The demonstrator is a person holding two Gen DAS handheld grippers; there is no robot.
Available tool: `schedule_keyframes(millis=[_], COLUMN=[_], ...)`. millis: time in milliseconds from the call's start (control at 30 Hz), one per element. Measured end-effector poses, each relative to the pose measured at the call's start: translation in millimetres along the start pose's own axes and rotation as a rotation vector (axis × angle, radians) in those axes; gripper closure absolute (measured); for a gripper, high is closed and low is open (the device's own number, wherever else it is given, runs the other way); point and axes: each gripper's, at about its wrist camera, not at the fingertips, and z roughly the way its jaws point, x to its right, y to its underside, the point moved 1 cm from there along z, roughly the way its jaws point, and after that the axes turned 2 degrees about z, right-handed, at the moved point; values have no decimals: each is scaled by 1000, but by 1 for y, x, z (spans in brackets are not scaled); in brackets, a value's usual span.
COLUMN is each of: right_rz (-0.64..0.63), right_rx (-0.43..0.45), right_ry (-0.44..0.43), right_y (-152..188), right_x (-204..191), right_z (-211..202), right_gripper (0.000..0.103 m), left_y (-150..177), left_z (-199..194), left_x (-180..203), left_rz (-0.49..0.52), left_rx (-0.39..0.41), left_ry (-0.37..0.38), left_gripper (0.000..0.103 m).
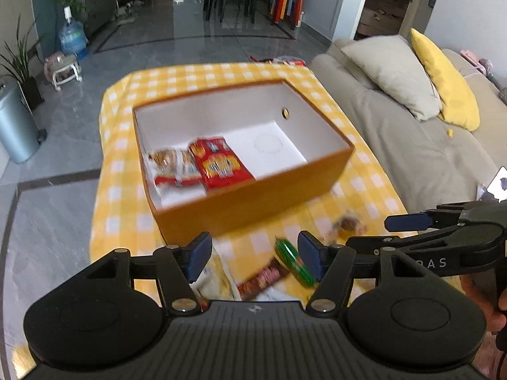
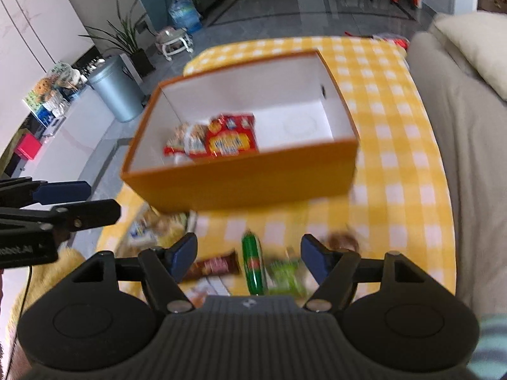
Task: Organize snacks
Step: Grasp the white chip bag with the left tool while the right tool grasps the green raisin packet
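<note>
Left gripper (image 1: 255, 255): your jaws are spread wide, nothing held.
Right gripper (image 2: 248, 253): same, wide apart and empty.
Box (image 1: 253, 199): orange, on the checked cloth (image 1: 364, 186), holds red cracker pack (image 1: 221, 163) beside another pack (image 1: 172, 166).
Loose snacks: green tube (image 2: 252, 264) and brown bar (image 2: 215, 266) lie near you, in front of the box.
</note>
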Motion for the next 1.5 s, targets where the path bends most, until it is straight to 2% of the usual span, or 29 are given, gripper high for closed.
schedule_keyframes(millis=[200,367,567,700,800,867,1000,1300,1500], right_rz=[70,70,15,-18,-31,-34,-21,-15,11], right_rx=[-36,-4,18,29,27,25,16,-46,-80], right_ry=[28,43,87,83,73,78,74,60,41], right_y=[36,55,53,48,46,45,41,37,36], right_x=[18,26,23,21,22,24,29,35,40], right_z=[2,10,26,38,48,54,63,90,100], right_gripper=[32,32,32,34,43,44,45,57,58], left_y=[30,43,42,39,37,37,36,39,39], left_z=[3,4,12,27,41,50,64,89,99], left_x=[0,-15,-39,-49,-56,-60,-67,-87,-88], left_rz=[-16,-78,-167,-197,-225,-243,-278,-417,-429], left_rx=[-66,-54,-71,-97,-115,-120,-147,-196,-221], left_ry=[6,-69,-89,-112,-139,-147,-124,-81,-72], left_gripper=[30,30,29,27,27,26,26,26,26])
